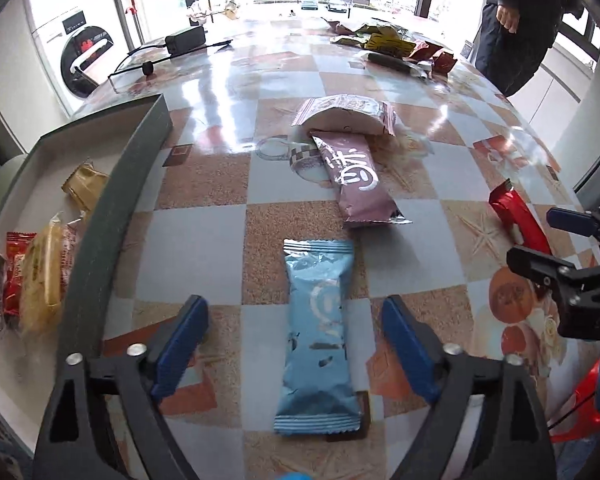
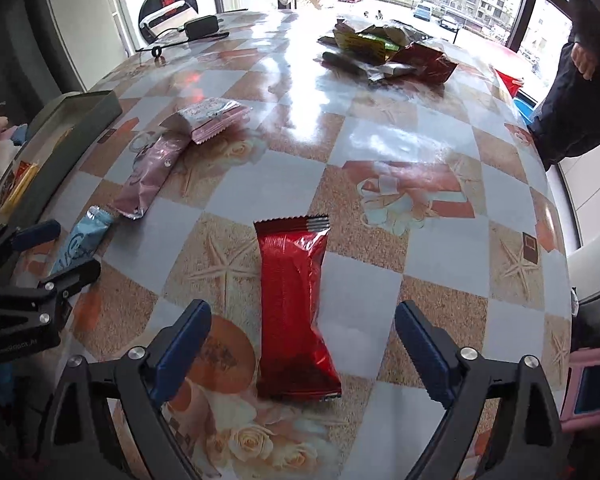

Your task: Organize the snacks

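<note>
My left gripper (image 1: 296, 344) is open, its blue pads either side of a light blue snack packet (image 1: 318, 336) lying flat on the table. My right gripper (image 2: 302, 348) is open around a red snack packet (image 2: 294, 308), also flat on the table. A long pink packet (image 1: 360, 180) and a pink-and-white packet (image 1: 346, 116) lie further out. A dark green tray (image 1: 116, 208) at the left holds a tan packet (image 1: 85, 188), a yellow one (image 1: 44, 276) and a red one (image 1: 16, 272). The right gripper shows at the left wrist view's right edge (image 1: 540, 248).
A heap of mixed snack wrappers (image 2: 384, 52) lies at the table's far side. A black power adapter with cable (image 1: 184, 42) sits far left. A person in dark clothes (image 1: 516, 28) stands at the far right. A washing machine (image 1: 74, 52) stands beyond the table's left edge.
</note>
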